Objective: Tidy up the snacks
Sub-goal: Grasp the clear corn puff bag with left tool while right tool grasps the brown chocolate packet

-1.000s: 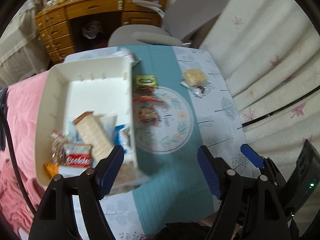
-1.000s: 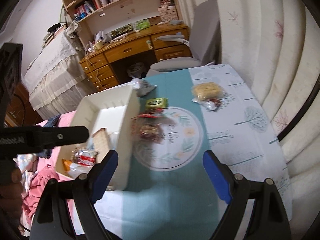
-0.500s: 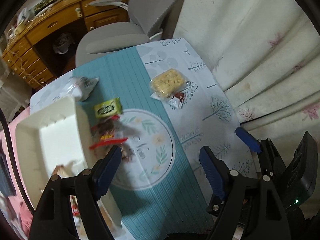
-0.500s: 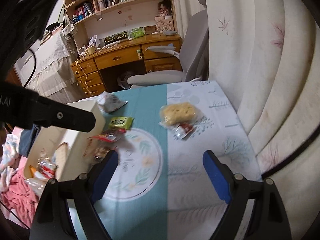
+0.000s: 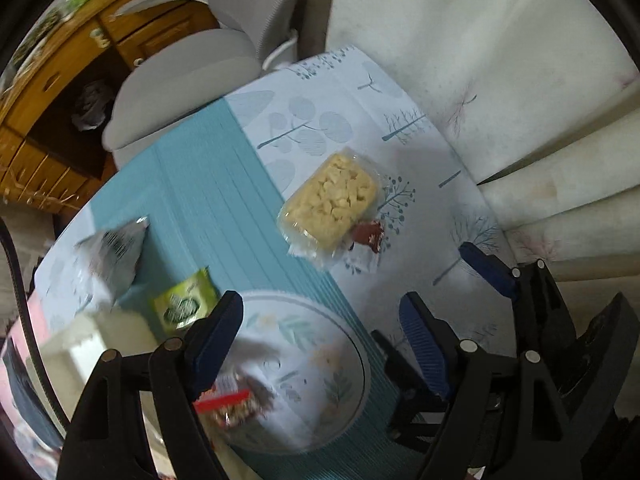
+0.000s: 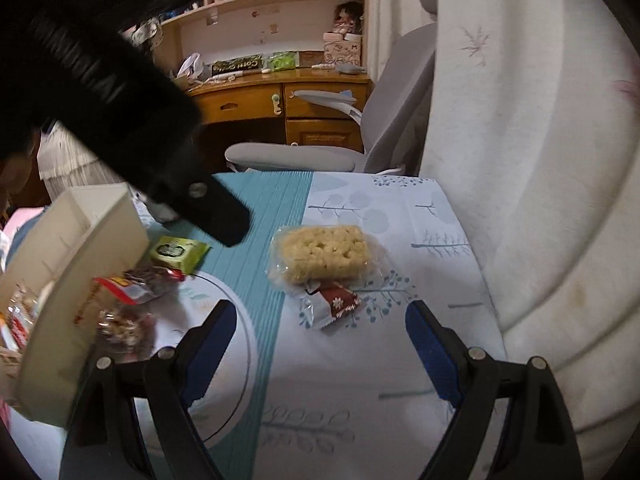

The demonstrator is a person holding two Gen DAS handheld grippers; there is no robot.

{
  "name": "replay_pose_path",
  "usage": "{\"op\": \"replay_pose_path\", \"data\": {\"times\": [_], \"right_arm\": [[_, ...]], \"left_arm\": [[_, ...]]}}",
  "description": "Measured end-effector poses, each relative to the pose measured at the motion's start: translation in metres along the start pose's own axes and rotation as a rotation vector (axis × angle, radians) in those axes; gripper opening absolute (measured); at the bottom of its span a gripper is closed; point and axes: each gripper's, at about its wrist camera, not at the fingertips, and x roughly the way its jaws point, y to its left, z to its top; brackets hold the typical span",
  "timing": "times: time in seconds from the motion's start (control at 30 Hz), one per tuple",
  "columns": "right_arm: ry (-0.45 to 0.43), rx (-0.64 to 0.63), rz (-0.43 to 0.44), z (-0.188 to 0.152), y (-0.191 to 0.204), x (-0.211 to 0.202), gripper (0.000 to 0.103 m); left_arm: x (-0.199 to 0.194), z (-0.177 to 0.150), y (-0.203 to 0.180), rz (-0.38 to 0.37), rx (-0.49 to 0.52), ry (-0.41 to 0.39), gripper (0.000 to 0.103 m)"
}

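Observation:
A yellow puffed-rice bar in clear wrap lies on the white part of the tablecloth, with a small red-and-white packet against it. My right gripper is open and empty, just short of the red packet. My left gripper is open and empty above the round pattern. A green packet, a silver bag and a clear nut bag with red label lie near the white bin.
The white bin holds several snacks at its near end. A grey chair and a wooden desk stand beyond the table. A curtain hangs along the table's right edge. The left gripper's body blocks the upper left of the right wrist view.
Both grippers swung right, away from the bin toward the rice bar and red packet. The right gripper dropped lower and closer to the table. Both stayed open.

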Motion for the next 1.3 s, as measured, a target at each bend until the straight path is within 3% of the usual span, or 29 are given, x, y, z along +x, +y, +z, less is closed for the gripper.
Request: {"op": "replay_pose_path", "data": {"times": [0.27, 0.6, 0.93, 1.03, 1.2, 1.3], "right_arm": [[0.017, -0.047, 0.009, -0.003, 0.002, 0.044, 0.086], [0.075, -0.107, 0.014, -0.004, 0.006, 0.083, 0.080], [0.103, -0.099, 0.036, -0.001, 0.005, 0.102, 0.071], [0.105, -0.091, 0.055, 0.001, 0.004, 0.106, 0.065], [0.107, -0.077, 0.070, 0.003, 0.005, 0.109, 0.059], [0.111, -0.077, 0.070, 0.003, 0.004, 0.109, 0.055]], "left_arm": [[0.049, 0.035, 0.001, 0.026, 0.048, 0.050, 0.079], [0.089, 0.065, 0.004, -0.018, 0.030, 0.105, 0.079], [0.117, 0.071, 0.000, -0.064, 0.017, 0.170, 0.079], [0.122, 0.073, 0.001, -0.071, 0.008, 0.176, 0.079], [0.120, 0.072, 0.008, -0.094, -0.023, 0.158, 0.073], [0.116, 0.068, 0.016, -0.118, -0.061, 0.140, 0.064]]}}
